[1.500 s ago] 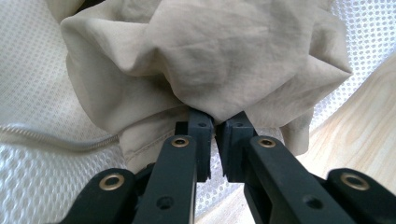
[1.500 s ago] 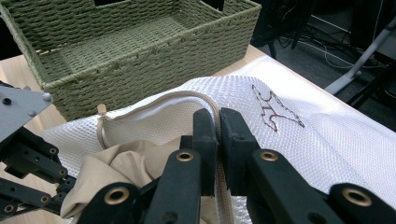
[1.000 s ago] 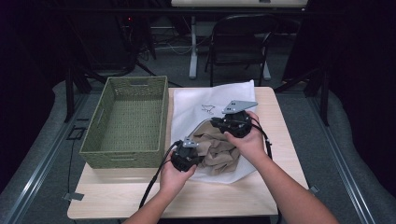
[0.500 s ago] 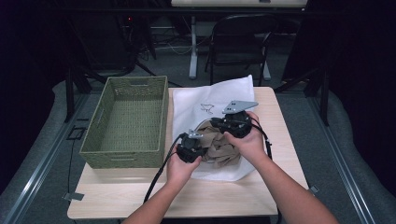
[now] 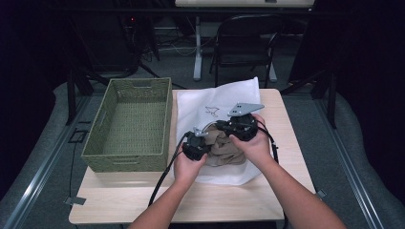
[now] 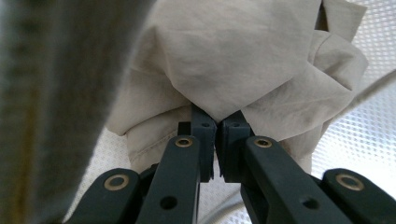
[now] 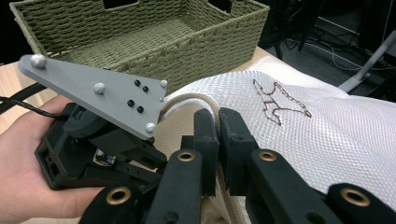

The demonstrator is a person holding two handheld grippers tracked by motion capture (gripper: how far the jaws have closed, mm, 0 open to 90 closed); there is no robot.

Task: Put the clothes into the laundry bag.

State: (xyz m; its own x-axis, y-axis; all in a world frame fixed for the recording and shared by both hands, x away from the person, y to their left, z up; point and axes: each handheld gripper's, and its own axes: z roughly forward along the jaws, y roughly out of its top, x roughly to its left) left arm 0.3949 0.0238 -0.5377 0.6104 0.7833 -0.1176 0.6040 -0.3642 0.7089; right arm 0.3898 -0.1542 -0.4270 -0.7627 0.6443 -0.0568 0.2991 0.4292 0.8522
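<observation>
Table (image 5: pixel 143 200), white bag (image 5: pixel 210 102): left gripper (image 5: pixel 203 144) moved right, bunching cloth (image 5: pixel 229 145); both grippers, right (image 5: pixel 224 128) included, clamped on it.

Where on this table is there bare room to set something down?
Free: the table's front strip, left of the forearms and before the basket; the right edge beside the white bag; and the basket's bare bottom. Crowded: the middle, where both tools meet on the beige cloth.

Both forearms reach forward, the left gripper (image 5: pixel 195 144) with jaws pinched together just beside the right gripper (image 5: pixel 237 127), whose jaws are likewise closed.
</observation>
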